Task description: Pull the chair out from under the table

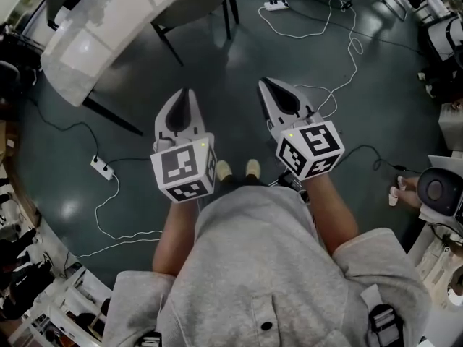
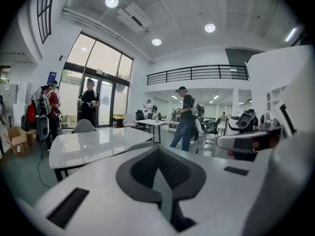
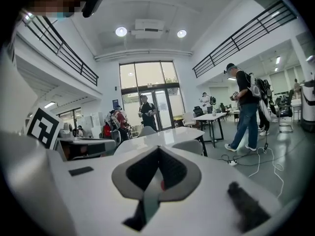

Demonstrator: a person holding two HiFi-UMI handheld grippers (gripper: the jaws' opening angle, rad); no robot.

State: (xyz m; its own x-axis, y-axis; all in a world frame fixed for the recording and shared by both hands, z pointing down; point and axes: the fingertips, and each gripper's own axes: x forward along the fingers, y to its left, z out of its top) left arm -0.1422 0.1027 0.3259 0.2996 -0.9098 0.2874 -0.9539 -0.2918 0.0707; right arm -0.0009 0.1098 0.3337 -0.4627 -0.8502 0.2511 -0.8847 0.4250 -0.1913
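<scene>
**Head view:** from above the person, facing steeply down past the left tool (image 1: 187,92) and right tool (image 1: 265,82) to the floor (image 1: 239,56); the worktop (image 1: 94,42) lies far, upper left.
**Tool views:** each sits close behind its own jaws, facing forward and near level. Both share that worktop.

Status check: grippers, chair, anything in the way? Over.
Left gripper and right gripper shut, both empty. Chair tucked under table, not yet touched. White cable loops on the floor right of the chair.
</scene>
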